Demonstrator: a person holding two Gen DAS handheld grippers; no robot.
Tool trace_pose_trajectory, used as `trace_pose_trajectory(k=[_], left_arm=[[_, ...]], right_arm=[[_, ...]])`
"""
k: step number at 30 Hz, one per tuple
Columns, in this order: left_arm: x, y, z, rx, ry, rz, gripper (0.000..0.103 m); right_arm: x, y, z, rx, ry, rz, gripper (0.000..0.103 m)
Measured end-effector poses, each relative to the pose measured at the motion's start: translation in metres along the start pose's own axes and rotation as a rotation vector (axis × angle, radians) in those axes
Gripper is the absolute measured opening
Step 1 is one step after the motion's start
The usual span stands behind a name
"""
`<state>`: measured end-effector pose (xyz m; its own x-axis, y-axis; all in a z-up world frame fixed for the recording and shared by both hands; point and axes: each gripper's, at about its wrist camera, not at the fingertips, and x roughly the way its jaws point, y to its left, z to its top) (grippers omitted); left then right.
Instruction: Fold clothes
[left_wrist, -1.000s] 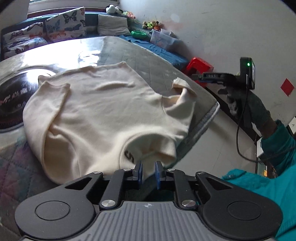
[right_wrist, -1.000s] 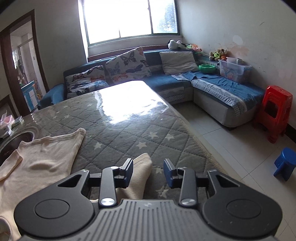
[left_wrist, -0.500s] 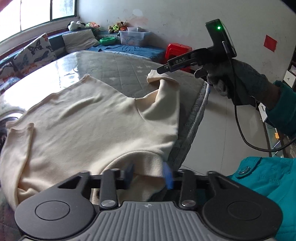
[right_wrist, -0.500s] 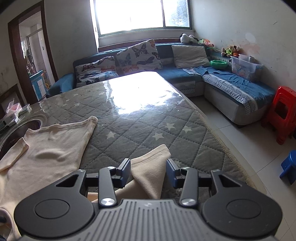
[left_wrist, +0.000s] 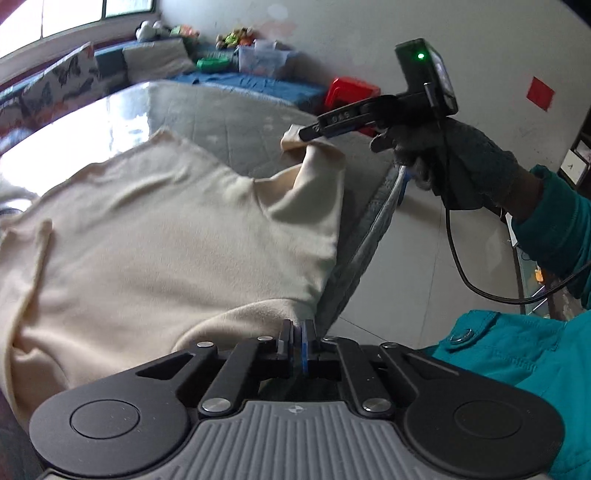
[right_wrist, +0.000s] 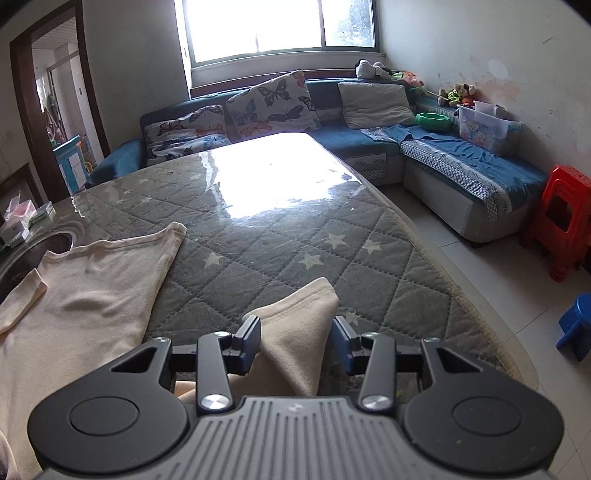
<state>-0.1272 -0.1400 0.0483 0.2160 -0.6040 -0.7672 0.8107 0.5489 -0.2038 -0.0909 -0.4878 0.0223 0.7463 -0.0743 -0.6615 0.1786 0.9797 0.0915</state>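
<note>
Left gripper (left_wrist: 296, 336): black linkage arms, blue-padded fingers pressed nearly together at 6 o'clock, pinching a soft fold at the near edge of the cream shirt (left_wrist: 159, 236). The cloth between the pads is largely hidden.

The shirt is a matte knit, lightly creased, spread on the table (right_wrist: 280, 236) and filling the 9 to 12 o'clock area of the left view; its left side is cut off by the frame.

Right gripper (right_wrist: 296, 341): fingers spread wide apart, one on each side of a raised sleeve (right_wrist: 295, 328) with a ribbed hem. Contact with the cloth cannot be confirmed. In the left view the same gripper (left_wrist: 295, 132) sits at 1 o'clock, held by a grey knit-gloved hand (left_wrist: 458, 162) — the sleeve peaks beneath its tip.

The table carries a grey quilted cover with white stars under a glossy clear sheet; window glare washes out the far end at 12 o'clock.

Beyond: a blue sofa (right_wrist: 369, 144) with butterfly-print cushions (right_wrist: 273, 103) at 12 o'clock, and a red plastic stool (right_wrist: 565, 221) at 3 o'clock.
</note>
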Motion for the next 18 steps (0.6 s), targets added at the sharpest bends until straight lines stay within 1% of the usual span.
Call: trace_pose_trajectory(k=[4, 6, 8, 10, 12, 13, 14, 15, 18], left_arm=[[-0.014, 0.011, 0.006, -0.048, -0.025, -0.016, 0.007], [-0.021, 0.017, 0.01, -0.061, -0.059, -0.002, 0.007], [-0.026, 0.025, 0.015, -0.084, -0.098, 0.04, 0.007], [-0.023, 0.035, 0.018, -0.105, -0.115, 0.109, 0.007], [-0.011, 0.047, 0.018, -0.147, -0.1, 0.161, 0.009], [-0.006, 0.053, 0.017, -0.174, -0.091, 0.174, 0.009], [-0.001, 0.058, 0.016, -0.195, -0.084, 0.181, 0.009], [0.002, 0.062, 0.014, -0.212, -0.079, 0.184, 0.009], [0.005, 0.066, 0.008, -0.239, -0.074, 0.175, 0.009]], right_arm=[[0.002, -0.002, 0.0, -0.03, -0.006, -0.053, 0.043], [0.002, -0.004, 0.001, -0.032, -0.009, -0.077, 0.043], [0.002, -0.007, 0.002, -0.022, -0.012, -0.093, 0.043], [0.001, -0.01, 0.003, -0.015, -0.025, -0.098, 0.043], [0.0, -0.001, 0.002, -0.075, -0.045, -0.124, 0.044], [-0.001, 0.007, 0.001, -0.14, -0.054, -0.133, 0.048], [-0.001, 0.014, -0.001, -0.182, -0.054, -0.127, 0.056], [-0.001, 0.021, -0.003, -0.222, -0.053, -0.119, 0.059], [0.003, 0.036, -0.009, -0.299, -0.034, -0.089, 0.06]])
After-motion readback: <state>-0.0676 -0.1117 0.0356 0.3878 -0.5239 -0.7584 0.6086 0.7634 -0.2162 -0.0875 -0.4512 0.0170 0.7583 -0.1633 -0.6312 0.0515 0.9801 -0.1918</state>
